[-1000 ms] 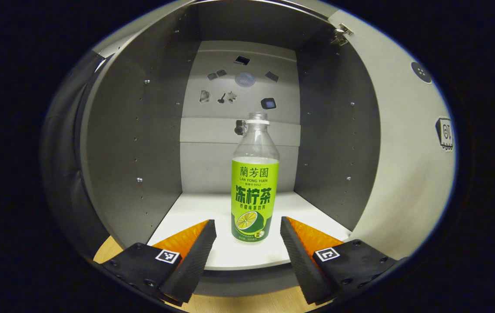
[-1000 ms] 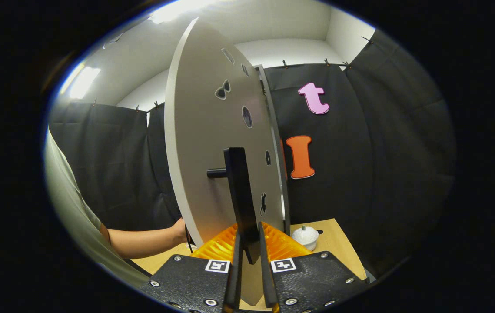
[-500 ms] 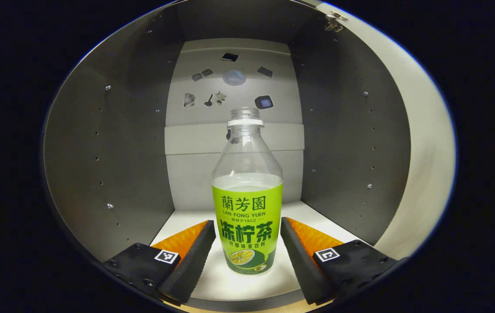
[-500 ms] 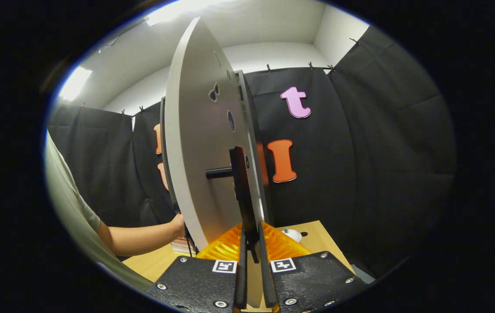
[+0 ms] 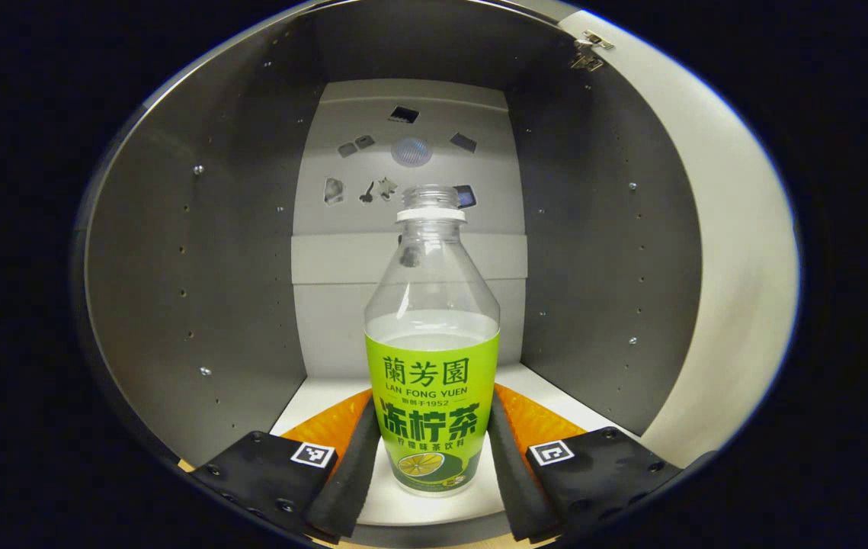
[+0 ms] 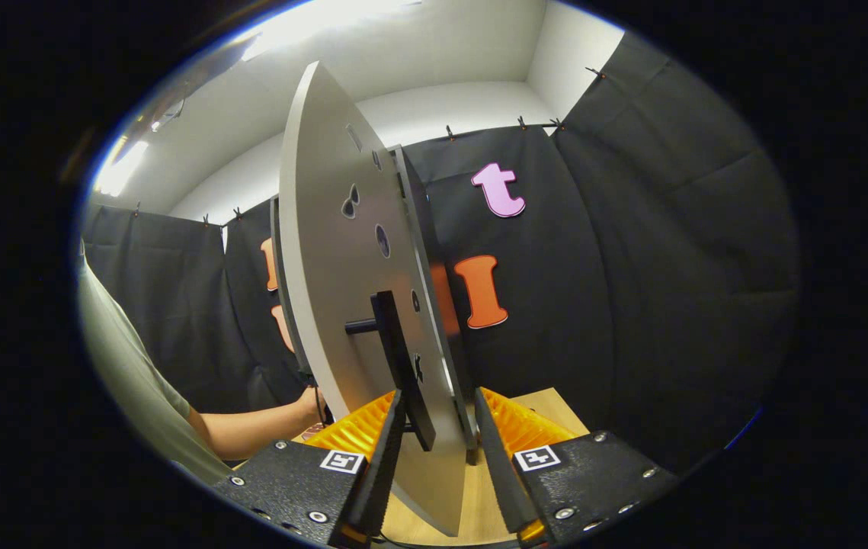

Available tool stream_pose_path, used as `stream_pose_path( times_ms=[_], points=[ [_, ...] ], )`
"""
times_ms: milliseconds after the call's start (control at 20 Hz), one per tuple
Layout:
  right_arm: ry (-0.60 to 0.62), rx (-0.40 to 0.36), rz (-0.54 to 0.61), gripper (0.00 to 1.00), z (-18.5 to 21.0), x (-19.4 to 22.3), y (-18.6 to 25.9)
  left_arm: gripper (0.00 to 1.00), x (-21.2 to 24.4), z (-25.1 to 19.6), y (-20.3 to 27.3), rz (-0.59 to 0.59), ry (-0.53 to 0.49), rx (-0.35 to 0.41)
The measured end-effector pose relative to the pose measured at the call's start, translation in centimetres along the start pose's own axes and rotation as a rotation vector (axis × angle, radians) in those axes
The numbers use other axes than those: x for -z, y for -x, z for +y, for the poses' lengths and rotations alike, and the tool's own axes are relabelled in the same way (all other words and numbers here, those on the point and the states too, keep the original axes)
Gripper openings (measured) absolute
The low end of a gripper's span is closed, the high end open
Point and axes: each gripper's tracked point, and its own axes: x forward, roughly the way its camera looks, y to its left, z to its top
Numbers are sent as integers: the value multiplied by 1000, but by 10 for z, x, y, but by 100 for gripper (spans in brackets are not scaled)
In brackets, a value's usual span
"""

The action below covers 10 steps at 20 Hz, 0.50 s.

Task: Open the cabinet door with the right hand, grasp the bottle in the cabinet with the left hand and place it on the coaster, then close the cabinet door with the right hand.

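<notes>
Bottle point(image 5: 432, 381) upright on the cabinet point(image 5: 174, 305) floor, between the left gripper point(image 5: 430, 467) fingers.
Both pads touch its label; right gripper point(image 6: 434, 457) spread apart around the door point(image 6: 334, 305) handle point(image 6: 399, 374).

Bottle point(image 5: 432, 358), green label: Chinese chars 蘭芳園 at top, "LAN FONG YUEN" below, then a small line w/ "1952", then big chars 冻柠茶; finer print under that too small to read. Square black-white marker tags on both grippers' finger bases, no legible text.
</notes>
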Motion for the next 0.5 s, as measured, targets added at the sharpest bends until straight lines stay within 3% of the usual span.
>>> stream_pose_path(
  times_ms=[200, 500],
  points=[
    [28, -6, 12, 68, -7, -3, 1, 80, 1, 2, 46, -17, 4, 14],
    [58, -29, -21, 70, -12, -22, 1, 77, 20, 36, 118, -10, 24, -53]
  ],
)
